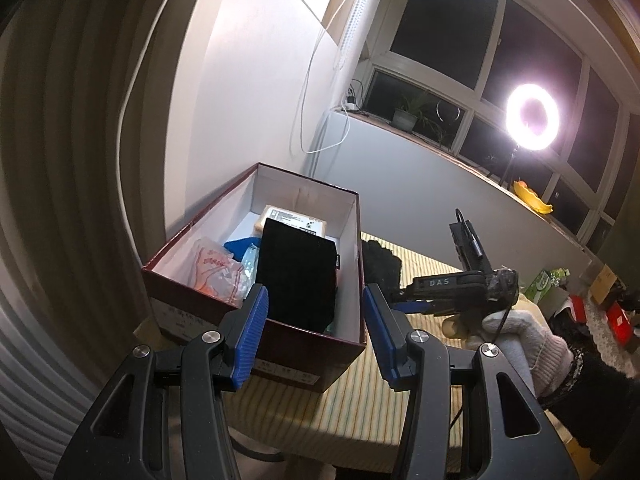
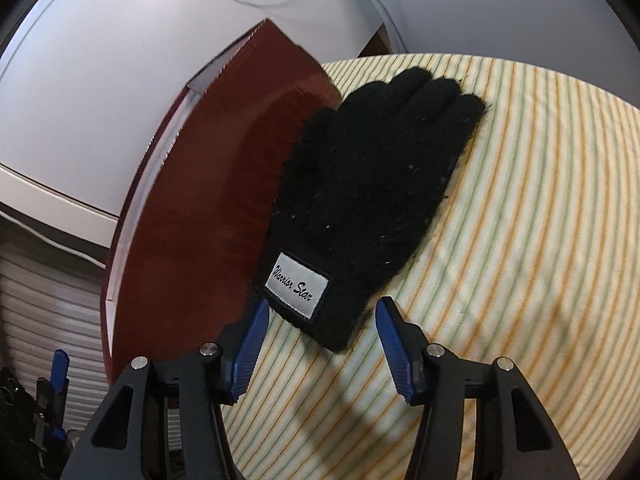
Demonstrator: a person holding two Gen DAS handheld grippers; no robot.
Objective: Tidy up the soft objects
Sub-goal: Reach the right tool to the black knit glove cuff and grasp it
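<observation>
1. Black knit glove [image 2: 372,196] lying flat on the striped yellow-and-green cloth [image 2: 520,240], cuff end nearest the right gripper [image 2: 320,344], fingertips pointing away and a bit to the right; thumb-side edge touching, maybe slightly lapping up, the dark red wall of the shoebox [image 2: 208,184].
2. Long axis running pretty much straight out from the right gripper, tilted a little clockwise; so cuff-first approach, no big wrist twist needed by the look of it.
3. Right gripper spread wide, blue pads either side of the cuff, nothing pinched; left pad [image 2: 250,344] sitting just beside the cuff corner with the white "Warrior Star" label [image 2: 298,284], right pad clear of the fabric; can't tell if the pads are down on the cloth or hovering a bit above.
4. Left gripper [image 1: 316,336] also spread, holding nothing; parked over the near end of the shoebox [image 1: 312,352], looking down into it.
5. Inside the box already: a black fabric pouch [image 1: 298,276], a crinkly plastic packet with red print [image 1: 216,272], something blue [image 1: 240,246], a tan package with a printed label [image 1: 294,218]; looks fairly full but with some room on top.
6. Right one clearly the nearer tool; glove only just visible past the box's right wall from the left side [image 1: 380,264].
7. Guessing next bit: close on the cuff, lift, swing left over the box wall; floppy fingers likely to drag on the rim, so lift high enough.
</observation>
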